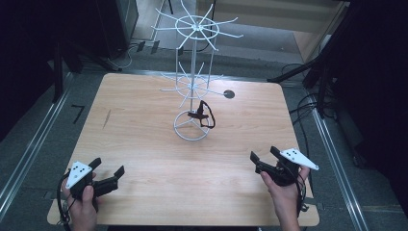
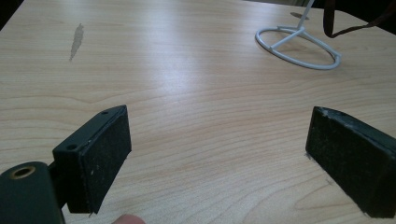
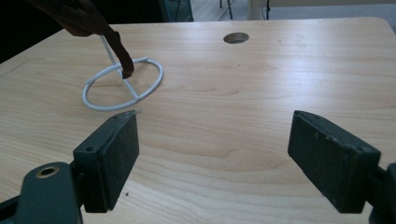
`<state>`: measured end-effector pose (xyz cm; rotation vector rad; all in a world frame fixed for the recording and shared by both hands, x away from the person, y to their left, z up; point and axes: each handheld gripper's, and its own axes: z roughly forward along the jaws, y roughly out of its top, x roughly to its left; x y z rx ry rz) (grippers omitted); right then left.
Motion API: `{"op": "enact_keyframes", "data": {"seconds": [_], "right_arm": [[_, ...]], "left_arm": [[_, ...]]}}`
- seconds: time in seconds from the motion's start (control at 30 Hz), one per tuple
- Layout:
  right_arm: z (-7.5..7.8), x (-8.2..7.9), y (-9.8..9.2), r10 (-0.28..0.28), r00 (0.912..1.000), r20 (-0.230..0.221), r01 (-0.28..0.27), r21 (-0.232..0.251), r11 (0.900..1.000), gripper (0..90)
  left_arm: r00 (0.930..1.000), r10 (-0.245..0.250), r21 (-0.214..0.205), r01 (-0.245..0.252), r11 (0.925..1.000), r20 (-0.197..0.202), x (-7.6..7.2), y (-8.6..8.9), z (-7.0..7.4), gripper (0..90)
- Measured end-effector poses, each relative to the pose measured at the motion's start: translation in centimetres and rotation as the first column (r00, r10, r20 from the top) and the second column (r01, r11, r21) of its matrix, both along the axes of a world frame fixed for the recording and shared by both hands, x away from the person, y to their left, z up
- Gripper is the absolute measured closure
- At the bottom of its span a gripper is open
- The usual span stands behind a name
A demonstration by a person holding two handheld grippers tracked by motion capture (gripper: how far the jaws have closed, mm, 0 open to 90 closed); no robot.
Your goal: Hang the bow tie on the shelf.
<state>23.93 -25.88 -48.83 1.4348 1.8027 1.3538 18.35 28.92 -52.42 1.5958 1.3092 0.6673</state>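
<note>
Both grippers idle at table's near edge, jaws wide and empty; strap hanging on rack.

Left gripper at seven o'clock, right gripper at five o'clock, each low over the pale wood-grain table and aimed inward toward the centre, apparently to keep the rack in line for an approach. Jaws spread wide on both, nothing but bare tabletop between the black pads. White wire display rack with spoked tiers and ring base upright just past centre, toward twelve o'clock. Dark brown looped strap hung from a low prong beside the pole, dangling above the ring base, well apart from both grippers. Judged: hung there for retrieval; reach not yet begun.
</note>
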Motion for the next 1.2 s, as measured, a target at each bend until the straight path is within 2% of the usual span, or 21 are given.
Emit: {"op": "enact_keyframes", "data": {"seconds": [0.43, 0.93, 1.2], "right_arm": [[-2.0, -1.1, -2.2, -0.043, 0.9984, -0.037, 0.044, 0.019, 0.9989, 16.8], [-4.2, -2.2, -5.9, -0.101, 0.9928, -0.064, 0.102, -0.001, 0.9948, 15.8], [-5.0, -2.8, -7.3, -0.125, 0.9906, -0.056, 0.124, -0.031, 0.9918, 15.4]], "left_arm": [[1.0, 0.001, 0.005, -0.001, 1.0, 0.003, -0.1, -0.1, 0.0, 7.3], [1.0, 0.004, 0.016, -0.004, 0.9999, 0.005, -0.1, -0.2, 0.0, 7.3], [0.9999, 0.005, 0.023, -0.005, 0.9997, 0.011, -0.2, -0.3, 0.0, 7.3]]}}
